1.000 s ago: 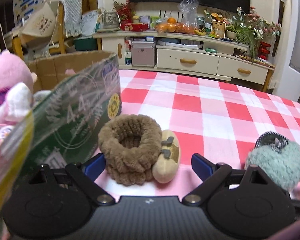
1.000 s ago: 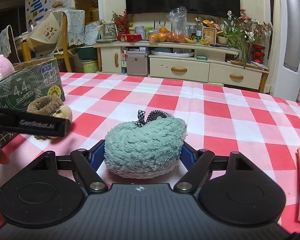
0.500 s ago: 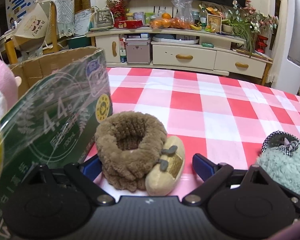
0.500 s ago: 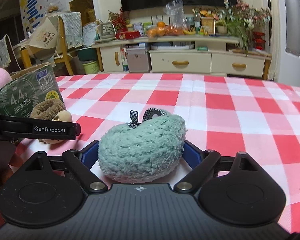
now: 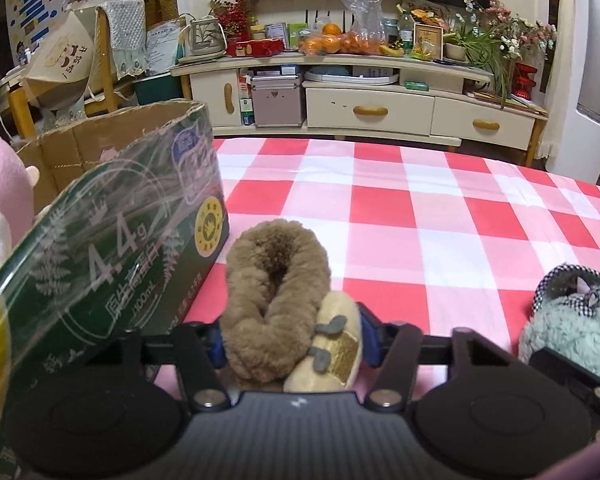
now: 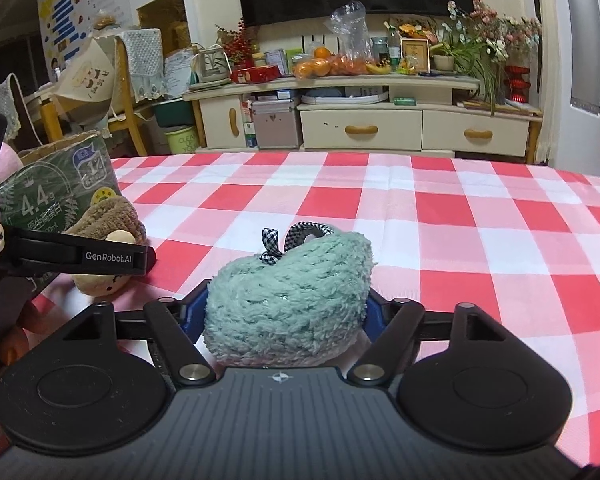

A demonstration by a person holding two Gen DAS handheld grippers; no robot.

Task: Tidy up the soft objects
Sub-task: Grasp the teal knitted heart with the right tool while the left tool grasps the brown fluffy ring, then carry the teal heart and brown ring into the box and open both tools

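Observation:
My left gripper point(image 5: 294, 342) is shut on a brown fuzzy scrunchie with a beige plush charm point(image 5: 276, 300), squeezed narrow between the pads on the red-checked tablecloth point(image 5: 420, 208). The same scrunchie shows at the left of the right wrist view point(image 6: 108, 220). My right gripper point(image 6: 286, 314) is shut on a mint-green fuzzy scrunchie with a checked bow point(image 6: 292, 292), which rests on the cloth; it also shows at the right edge of the left wrist view point(image 5: 572, 328). A green cardboard box point(image 5: 112, 256) stands open just left of the left gripper.
A pink plush toy point(image 5: 0, 184) sits at the box's left side. The box also shows in the right wrist view point(image 6: 52, 196). A cream sideboard point(image 5: 372, 108) with fruit and plants stands beyond the table's far edge. A chair point(image 6: 128, 92) stands at far left.
My left gripper closed on the brown scrunchie, squashing its round ring into a narrow oval. My right gripper tightened slightly on the green scrunchie and stayed in place.

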